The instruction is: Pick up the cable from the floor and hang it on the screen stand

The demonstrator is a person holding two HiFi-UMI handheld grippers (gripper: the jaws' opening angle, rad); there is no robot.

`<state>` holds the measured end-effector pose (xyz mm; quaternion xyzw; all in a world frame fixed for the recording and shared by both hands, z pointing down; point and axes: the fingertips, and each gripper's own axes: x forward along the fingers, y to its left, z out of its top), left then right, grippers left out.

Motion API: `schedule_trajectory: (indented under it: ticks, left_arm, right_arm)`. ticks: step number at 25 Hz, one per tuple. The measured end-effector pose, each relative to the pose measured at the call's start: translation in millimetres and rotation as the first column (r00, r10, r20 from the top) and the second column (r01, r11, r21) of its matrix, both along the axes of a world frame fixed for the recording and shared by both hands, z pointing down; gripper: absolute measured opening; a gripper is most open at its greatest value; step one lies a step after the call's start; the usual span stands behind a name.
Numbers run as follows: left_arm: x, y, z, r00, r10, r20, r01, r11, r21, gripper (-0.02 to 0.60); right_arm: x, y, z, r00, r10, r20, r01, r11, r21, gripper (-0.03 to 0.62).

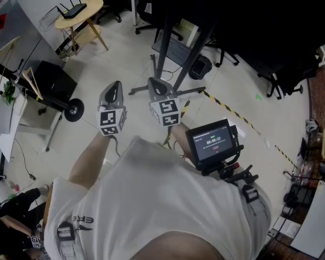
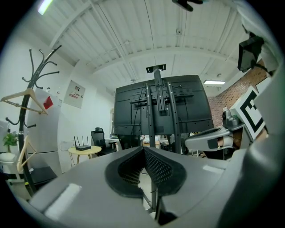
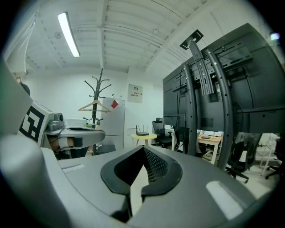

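Note:
I hold both grippers up in front of my chest, side by side, pointing at the screen stand [image 1: 163, 51]. My left gripper [image 1: 116, 84] is shut with nothing between its jaws, which meet at the tips [image 2: 143, 149]. My right gripper [image 1: 155, 81] is likewise shut and empty [image 3: 144, 149]. The stand is a tall black frame with twin posts; its dark screen [image 2: 160, 104] fills the middle of the left gripper view and the stand [image 3: 209, 98] rises at the right of the right gripper view. A yellow-and-black striped line [image 1: 228, 109] lies on the floor to the right; whether it is a cable or tape I cannot tell.
A round yellow table [image 1: 78, 12] with a router stands far left. A coat rack [image 2: 35, 98] with a hanger is at the left wall. Office chairs [image 1: 277, 76] stand at the right. A black wheeled case [image 1: 53, 84] sits left. A small monitor [image 1: 213, 142] hangs at my waist.

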<state>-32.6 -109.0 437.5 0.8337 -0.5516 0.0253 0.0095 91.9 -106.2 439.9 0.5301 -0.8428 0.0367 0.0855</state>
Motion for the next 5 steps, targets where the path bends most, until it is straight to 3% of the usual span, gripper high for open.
schedule_trajectory:
  ticks: [5]
  left_arm:
    - [0.4,-0.1,-0.7,1.000,-0.001,0.003,0.001,1.000,-0.002,0.003]
  right_arm:
    - [0.8,-1.1,-1.4,1.000,0.002,-0.001,-0.002,1.000,0.006,0.011]
